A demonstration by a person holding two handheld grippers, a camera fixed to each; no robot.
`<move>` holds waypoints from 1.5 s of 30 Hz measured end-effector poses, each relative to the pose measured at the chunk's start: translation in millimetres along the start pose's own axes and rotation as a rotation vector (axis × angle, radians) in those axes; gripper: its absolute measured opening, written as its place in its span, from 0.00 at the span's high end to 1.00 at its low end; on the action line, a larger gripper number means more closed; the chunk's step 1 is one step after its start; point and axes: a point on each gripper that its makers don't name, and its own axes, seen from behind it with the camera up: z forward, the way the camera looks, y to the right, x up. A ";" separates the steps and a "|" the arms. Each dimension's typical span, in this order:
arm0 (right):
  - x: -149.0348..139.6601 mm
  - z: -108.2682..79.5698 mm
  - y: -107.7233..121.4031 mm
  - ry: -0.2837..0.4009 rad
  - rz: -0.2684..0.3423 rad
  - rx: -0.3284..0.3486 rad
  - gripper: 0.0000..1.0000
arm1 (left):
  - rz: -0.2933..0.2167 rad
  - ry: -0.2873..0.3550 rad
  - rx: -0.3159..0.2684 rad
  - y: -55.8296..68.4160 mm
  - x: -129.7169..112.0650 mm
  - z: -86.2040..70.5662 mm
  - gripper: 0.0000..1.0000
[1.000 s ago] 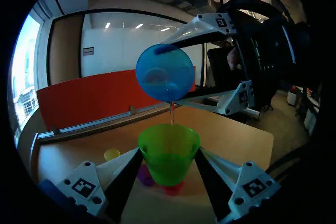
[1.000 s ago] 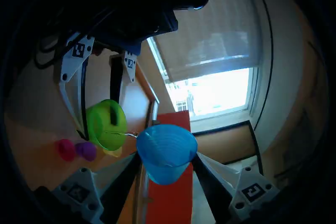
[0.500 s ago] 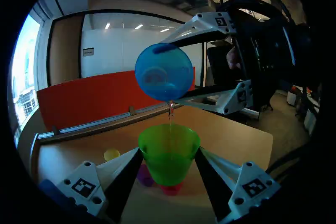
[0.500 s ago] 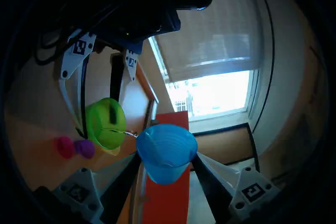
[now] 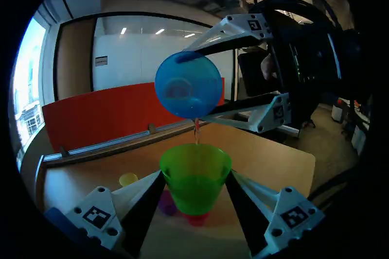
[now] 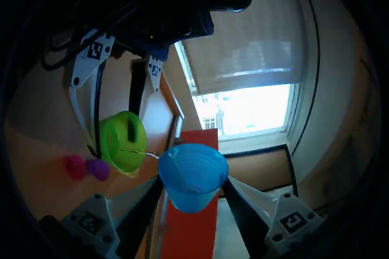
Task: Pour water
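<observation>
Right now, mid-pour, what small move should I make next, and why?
Probably tip the translucent blue plastic cup in the right tool slightly further, holding the left tool steady. The water stream is thin and lands inside the translucent green plastic cup, whose level sits below its rim; some water seems left in the blue cup.

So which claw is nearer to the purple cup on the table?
Left. The left claw holds the green cup right by the purple cup; the right claw is higher, tipping the blue cup above the green one.
</observation>
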 end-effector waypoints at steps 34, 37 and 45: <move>-5.6 1.7 7.2 -0.004 -0.069 -0.003 0.12 | 0.008 0.003 -0.006 3.6 2.2 0.4 0.16; -5.8 1.5 7.3 -0.005 -0.074 -0.002 0.12 | 0.006 0.005 -0.007 4.0 3.0 0.5 0.15; -7.9 2.6 8.7 -0.005 -0.093 0.000 0.12 | 0.004 0.009 -0.006 4.2 4.6 0.3 0.16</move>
